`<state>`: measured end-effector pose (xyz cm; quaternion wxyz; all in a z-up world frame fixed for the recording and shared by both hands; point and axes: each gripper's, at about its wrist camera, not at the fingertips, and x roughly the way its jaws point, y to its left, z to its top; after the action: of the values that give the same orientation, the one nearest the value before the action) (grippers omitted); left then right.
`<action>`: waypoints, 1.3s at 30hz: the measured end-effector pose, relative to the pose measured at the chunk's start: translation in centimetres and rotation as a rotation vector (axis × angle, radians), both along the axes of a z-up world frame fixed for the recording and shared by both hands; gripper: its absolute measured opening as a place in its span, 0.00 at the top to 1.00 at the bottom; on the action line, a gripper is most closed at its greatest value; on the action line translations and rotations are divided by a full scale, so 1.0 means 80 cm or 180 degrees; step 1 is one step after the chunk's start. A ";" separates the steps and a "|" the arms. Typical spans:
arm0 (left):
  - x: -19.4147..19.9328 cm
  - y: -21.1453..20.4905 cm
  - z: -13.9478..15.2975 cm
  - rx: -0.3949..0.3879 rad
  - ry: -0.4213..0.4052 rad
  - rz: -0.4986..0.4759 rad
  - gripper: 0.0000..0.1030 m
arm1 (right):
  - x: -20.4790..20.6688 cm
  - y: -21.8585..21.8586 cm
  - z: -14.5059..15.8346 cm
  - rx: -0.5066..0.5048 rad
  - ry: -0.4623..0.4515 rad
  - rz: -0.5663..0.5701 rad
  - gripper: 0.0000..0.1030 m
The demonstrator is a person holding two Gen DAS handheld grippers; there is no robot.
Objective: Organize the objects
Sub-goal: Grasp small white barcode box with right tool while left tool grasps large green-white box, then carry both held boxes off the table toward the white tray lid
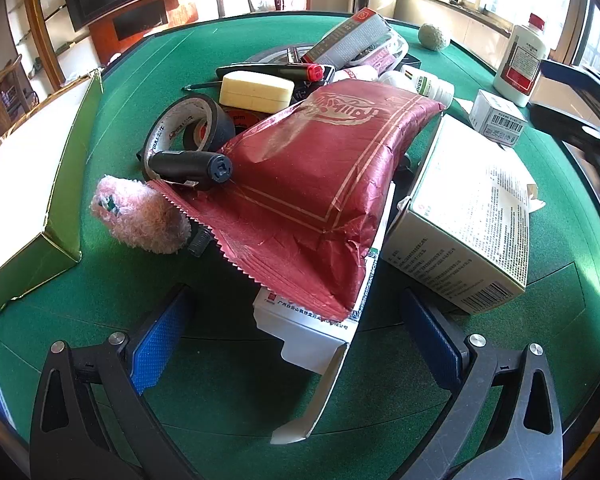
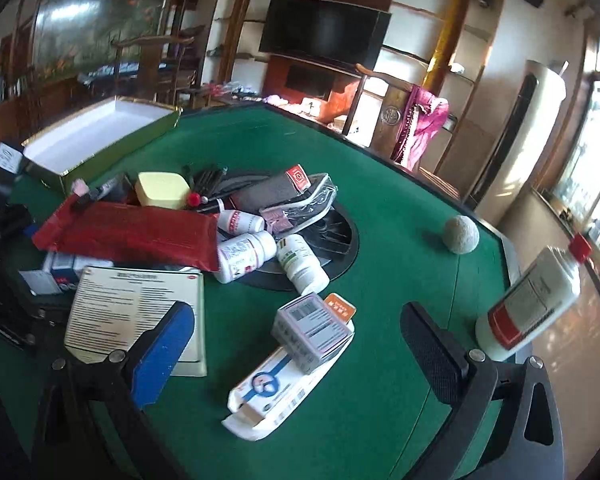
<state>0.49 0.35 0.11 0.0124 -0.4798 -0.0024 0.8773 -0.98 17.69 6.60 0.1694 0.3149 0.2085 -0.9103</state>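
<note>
A heap of small items lies on the green felt table (image 1: 220, 400). On top rests a red foil packet (image 1: 320, 184), also seen as the red foil packet (image 2: 128, 232). Under it is a white carton with an open flap (image 1: 312, 332), just in front of my open left gripper (image 1: 296, 340), which holds nothing. My right gripper (image 2: 298, 350) is open too and empty. A small lilac box (image 2: 312, 328) sits on a flat white box (image 2: 268, 392) between and just beyond its fingers. An open green tray box (image 1: 40, 184) lies at the left, the same green tray box (image 2: 100, 136) at the far left.
Around the packet are a pink fluffy roll (image 1: 140, 216), black tape (image 1: 188, 128), a black handle (image 1: 192, 164), a yellow case (image 1: 256, 90) and a large white box (image 1: 468, 216). Pill bottles (image 2: 300, 264), a grey-green ball (image 2: 462, 235) and a red-capped white bottle (image 2: 532, 300) stand right.
</note>
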 end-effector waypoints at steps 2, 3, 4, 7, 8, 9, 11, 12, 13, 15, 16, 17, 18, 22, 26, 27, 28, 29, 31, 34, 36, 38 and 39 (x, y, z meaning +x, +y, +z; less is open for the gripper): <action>0.000 0.000 0.000 -0.0006 0.0004 0.0000 0.00 | -0.024 0.006 -0.011 -0.0054 -0.0183 0.0159 0.00; 0.000 0.000 0.000 0.0007 -0.0006 -0.0001 0.00 | -0.034 0.009 -0.018 -0.0042 -0.0255 0.0155 0.00; 0.000 0.000 0.000 0.0005 -0.0004 -0.0001 0.00 | -0.045 0.011 -0.025 -0.0043 -0.0337 0.0139 0.00; 0.000 0.000 0.000 0.0004 -0.0001 -0.0001 0.00 | -0.063 0.018 -0.041 -0.0103 -0.0454 0.0133 0.12; 0.000 0.000 0.000 0.0004 -0.0001 -0.0001 0.00 | -0.067 0.021 -0.046 -0.0158 -0.0535 0.0126 0.21; 0.000 0.000 0.000 0.0003 0.0000 -0.0002 0.00 | -0.070 0.024 -0.052 -0.0220 -0.0656 0.0117 0.42; 0.000 0.000 0.000 0.0004 0.0000 -0.0002 0.00 | -0.072 0.026 -0.065 -0.0268 -0.0846 0.0074 0.54; 0.000 0.000 0.000 0.0007 -0.0005 -0.0002 0.00 | -0.070 0.024 -0.070 -0.0230 -0.0863 0.0077 0.55; 0.000 0.000 0.000 0.0006 -0.0007 -0.0003 0.00 | -0.066 0.023 -0.073 -0.0191 -0.0839 0.0067 0.56; 0.000 0.000 0.000 -0.0001 0.0003 -0.0003 0.00 | -0.055 0.029 -0.071 -0.0294 -0.0785 -0.0033 0.66; 0.000 0.000 0.000 -0.0001 -0.0004 -0.0013 0.00 | -0.049 0.035 -0.067 -0.0413 -0.0772 -0.0083 0.66; 0.000 0.001 0.000 0.0004 0.0003 -0.0047 0.00 | -0.041 0.038 -0.062 -0.0474 -0.0715 -0.0141 0.66; 0.002 -0.002 0.001 0.0029 -0.0023 -0.0055 0.00 | -0.033 0.041 -0.057 -0.0486 -0.0650 -0.0215 0.66; 0.010 -0.001 0.008 0.0078 0.0047 -0.0226 0.01 | -0.002 0.056 -0.041 -0.0825 -0.0525 -0.0344 0.66; 0.033 0.011 0.043 -0.0019 0.0346 -0.0673 0.02 | 0.018 0.071 -0.030 -0.1146 -0.0432 -0.0428 0.66; 0.035 0.014 0.054 0.0018 0.0279 -0.0875 0.02 | 0.017 0.071 -0.025 -0.1225 -0.0406 -0.0422 0.66; 0.038 0.018 0.062 0.0055 0.0379 -0.0984 0.02 | 0.019 0.074 -0.021 -0.1277 -0.0369 -0.0417 0.66; 0.036 0.023 0.071 0.0092 0.0399 -0.1123 0.02 | 0.020 0.073 -0.017 -0.1292 -0.0345 -0.0411 0.66; 0.024 0.043 0.078 0.0013 0.0408 -0.1344 0.02 | 0.022 0.073 -0.014 -0.1349 -0.0338 -0.0370 0.66; 0.002 0.069 0.078 -0.0119 0.0277 -0.1511 0.02 | 0.025 0.067 -0.015 -0.1359 -0.0361 -0.0335 0.66; -0.001 0.079 0.078 -0.0196 0.0196 -0.1507 0.02 | 0.026 0.067 -0.015 -0.1380 -0.0368 -0.0301 0.66; 0.005 0.086 0.084 -0.0197 0.0227 -0.1617 0.02 | 0.027 0.067 -0.015 -0.1400 -0.0367 -0.0295 0.66; 0.006 0.091 0.085 -0.0218 0.0232 -0.1678 0.02 | 0.027 0.068 -0.015 -0.1423 -0.0379 -0.0291 0.66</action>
<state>1.00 7.61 6.94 0.2242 -0.4320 0.1529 0.8601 1.14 23.15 5.38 0.2056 0.3318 -0.0231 -0.9204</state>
